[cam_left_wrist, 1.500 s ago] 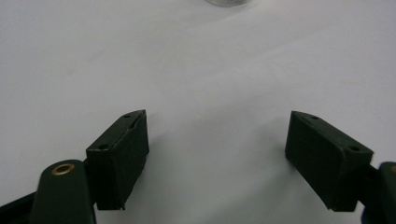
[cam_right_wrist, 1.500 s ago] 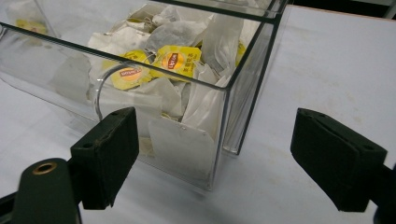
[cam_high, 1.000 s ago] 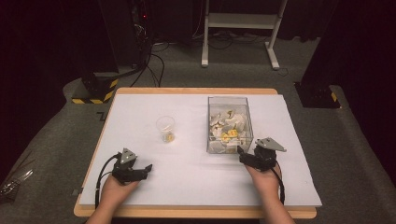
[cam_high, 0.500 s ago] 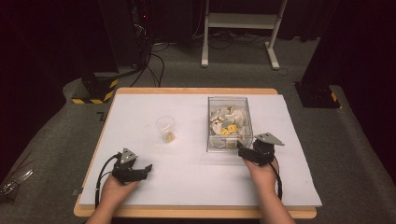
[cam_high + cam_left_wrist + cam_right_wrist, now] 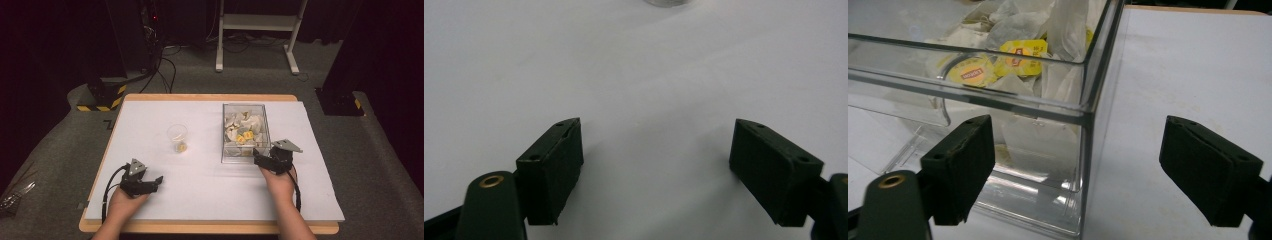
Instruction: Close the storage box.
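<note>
right gripper [image 5: 260, 158] has crept up to the near right corner of the clear box [image 5: 244, 150] of tea bags [image 5: 243, 131], jaws released and empty, likely about to reach in; left gripper [image 5: 156, 181] idle, released, well left of box

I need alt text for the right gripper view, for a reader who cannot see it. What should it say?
A clear plastic box full of tea bags with yellow tags stands close in front of the right gripper, its near corner between the two open black fingers. The box stands on a white table.
</note>
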The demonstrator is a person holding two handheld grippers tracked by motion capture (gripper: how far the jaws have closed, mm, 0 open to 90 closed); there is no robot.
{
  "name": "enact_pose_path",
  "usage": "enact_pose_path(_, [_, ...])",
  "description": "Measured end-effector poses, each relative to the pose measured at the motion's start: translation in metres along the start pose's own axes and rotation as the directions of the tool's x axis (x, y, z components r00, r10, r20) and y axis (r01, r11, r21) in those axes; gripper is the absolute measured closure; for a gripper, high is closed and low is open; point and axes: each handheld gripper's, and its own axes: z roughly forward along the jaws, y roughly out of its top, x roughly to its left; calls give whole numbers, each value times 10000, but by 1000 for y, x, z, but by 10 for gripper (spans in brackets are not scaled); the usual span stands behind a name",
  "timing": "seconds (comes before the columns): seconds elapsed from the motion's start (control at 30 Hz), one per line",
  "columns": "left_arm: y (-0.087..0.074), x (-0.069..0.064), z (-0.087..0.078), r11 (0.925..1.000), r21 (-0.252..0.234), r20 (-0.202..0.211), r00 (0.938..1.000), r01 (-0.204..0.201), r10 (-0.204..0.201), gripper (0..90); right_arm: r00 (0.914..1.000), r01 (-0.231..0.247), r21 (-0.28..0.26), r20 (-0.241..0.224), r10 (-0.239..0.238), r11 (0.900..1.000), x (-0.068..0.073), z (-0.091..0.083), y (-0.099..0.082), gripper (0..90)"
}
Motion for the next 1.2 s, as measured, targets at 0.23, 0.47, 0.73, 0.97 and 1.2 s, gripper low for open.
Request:
enact_pose_path(0.23, [0,0,0,10000,2,6,10000,-4,4,219,9999,95,43,-94,-94,9999,-1,-7,-4,180])
enact_pose_path(0.47, [0,0,0,10000,2,1,10000,-10,10,218,9993,356,338,-83,-354,9988,-10,-22,-21,181])
enact_pose_path(0.73, [0,0,0,10000,4,-8,10000,-10,10,218,9964,789,790,233,-809,9938,-26,-48,-49,188])
enact_pose_path(0.97, [0,0,0,10000,-12,-10,10000,28,-28,219,9906,1287,901,349,-1322,9876,-28,-60,-67,203])
enact_pose_path(1.2, [0,-1,0,10000,-57,-47,10000,52,-52,219,9920,1215,1109,201,-1244,9864,-28,-58,-67,201])
